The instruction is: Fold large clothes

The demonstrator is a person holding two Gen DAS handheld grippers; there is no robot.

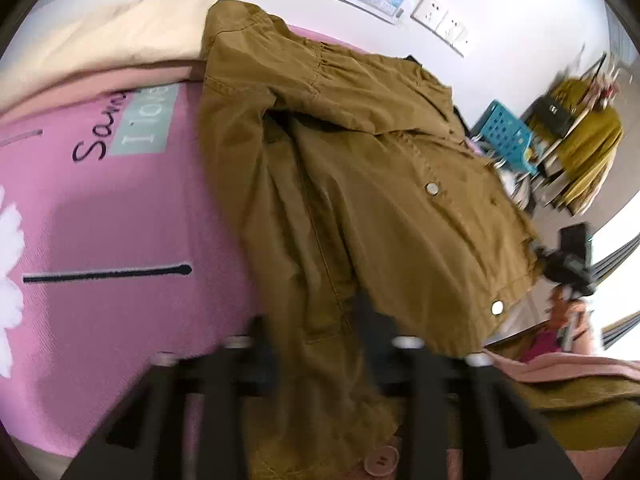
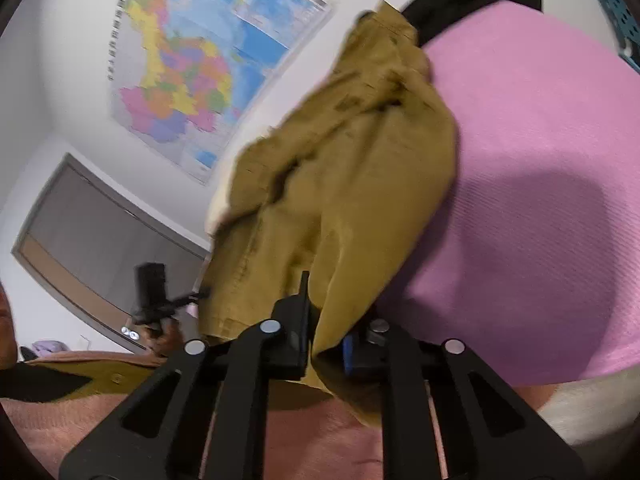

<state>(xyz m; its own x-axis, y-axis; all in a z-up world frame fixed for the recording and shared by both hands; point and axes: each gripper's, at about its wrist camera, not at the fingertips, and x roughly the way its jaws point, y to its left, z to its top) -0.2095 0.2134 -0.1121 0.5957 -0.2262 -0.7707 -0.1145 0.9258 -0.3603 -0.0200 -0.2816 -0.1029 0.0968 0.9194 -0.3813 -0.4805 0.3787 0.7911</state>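
You are lifting brown jacket (image 1: 360, 184) off pink bed sheet (image 1: 120, 220), mid-fold. Left claw (image 1: 316, 336) pinching hem; right claw (image 2: 324, 320) pinching fabric edge. Next move likely calling for level carry-over, grips kept tight.

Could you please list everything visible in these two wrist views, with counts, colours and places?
jacket: one, olive-brown, snap buttons, lifted over the bed
bedsheet: one, pink, printed, under the jacket
map: one, multicoloured, on the white wall
wall sockets: white, on the wall
crate: one, blue, perforated, beyond the bed
garment: one, mustard, hanging on a rack
left gripper: black, clamped on jacket fabric
right gripper: black, clamped on jacket fabric
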